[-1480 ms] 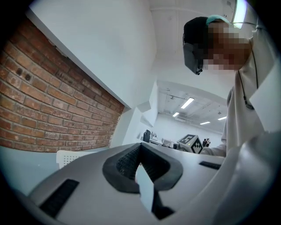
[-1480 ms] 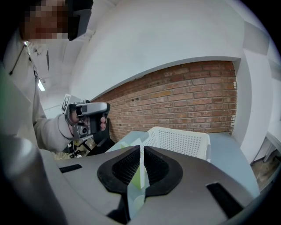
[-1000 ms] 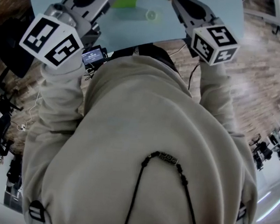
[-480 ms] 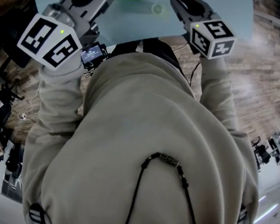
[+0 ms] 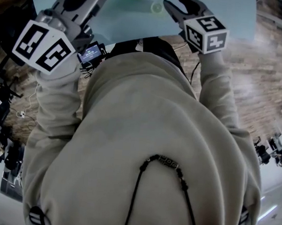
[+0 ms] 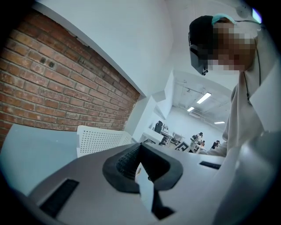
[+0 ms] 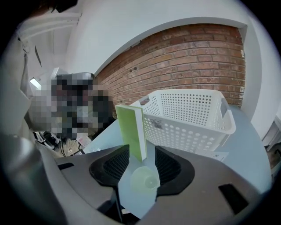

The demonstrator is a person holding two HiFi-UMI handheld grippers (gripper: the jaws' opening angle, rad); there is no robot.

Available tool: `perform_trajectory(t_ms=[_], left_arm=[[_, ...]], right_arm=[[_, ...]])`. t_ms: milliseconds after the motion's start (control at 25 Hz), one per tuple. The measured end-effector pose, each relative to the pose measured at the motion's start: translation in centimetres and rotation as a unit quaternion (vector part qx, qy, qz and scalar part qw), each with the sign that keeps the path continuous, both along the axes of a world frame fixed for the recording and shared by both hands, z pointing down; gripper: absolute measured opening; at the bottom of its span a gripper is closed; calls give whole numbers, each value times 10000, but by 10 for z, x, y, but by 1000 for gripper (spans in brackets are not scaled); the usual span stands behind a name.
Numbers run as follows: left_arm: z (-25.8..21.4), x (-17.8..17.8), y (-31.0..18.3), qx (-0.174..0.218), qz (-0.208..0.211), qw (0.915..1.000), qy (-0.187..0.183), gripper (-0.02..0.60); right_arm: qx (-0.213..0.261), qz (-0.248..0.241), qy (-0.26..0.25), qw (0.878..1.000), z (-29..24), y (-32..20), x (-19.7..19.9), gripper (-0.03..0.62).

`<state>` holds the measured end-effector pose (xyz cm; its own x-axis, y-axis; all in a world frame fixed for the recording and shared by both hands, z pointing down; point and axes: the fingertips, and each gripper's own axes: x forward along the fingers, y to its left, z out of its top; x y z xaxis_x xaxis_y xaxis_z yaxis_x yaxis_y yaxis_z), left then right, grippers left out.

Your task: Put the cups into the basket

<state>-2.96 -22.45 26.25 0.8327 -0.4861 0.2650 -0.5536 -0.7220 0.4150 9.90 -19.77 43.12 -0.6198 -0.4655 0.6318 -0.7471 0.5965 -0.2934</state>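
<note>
A pale green see-through cup (image 7: 145,178) stands on the light-blue table (image 7: 250,158), small in the head view as the cup (image 5: 156,8). My right gripper (image 7: 142,160) hangs over it. Its jaws have just been opening and stand apart, with the cup in the gap between them and the pads off it. Behind the cup stands the white perforated basket (image 7: 193,118), seen from the left side as the basket (image 6: 103,138). My left gripper (image 6: 139,149) is held off to the left, jaws together with nothing in them.
An upright green and white board (image 7: 131,129) stands between the cup and the basket, close to the right gripper's tips. A brick wall (image 7: 184,66) runs behind the table. A white label (image 7: 217,154) lies by the basket's foot. The person's pale sweater fills the head view.
In the head view the right gripper has shifted left toward the cup and its jaws have parted. The left gripper has drifted a little to the left.
</note>
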Motion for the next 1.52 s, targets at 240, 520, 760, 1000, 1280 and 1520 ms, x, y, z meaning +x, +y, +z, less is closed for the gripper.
perform_trajectory(t_ms=[240,520,760,1000,1280,1520], left_arm=[[1,-4,5,-53,-116,9999,-45,-5],[3,-5,10,-112,-251,9996,-53,-5],[3,-5,16,-144,-353,9993,-65,-5],[2,-7,20,-168,-489,9986,-84,-5],[2,-9,20,-153,-596,9981,-91,-5],[1,-4,21,-161,-559,9983,-97,-5]], right_arm=[[-188,-452,544,9973,33,10,-6,272],[-340,-1017,1039,9888,68,24,-11,384],[-562,-1302,1279,9816,95,33,-12,402],[-745,-1609,1551,9719,115,40,-9,404],[-844,-1823,1989,9592,126,42,-2,403],[-845,-1956,2230,9512,132,45,1,397]])
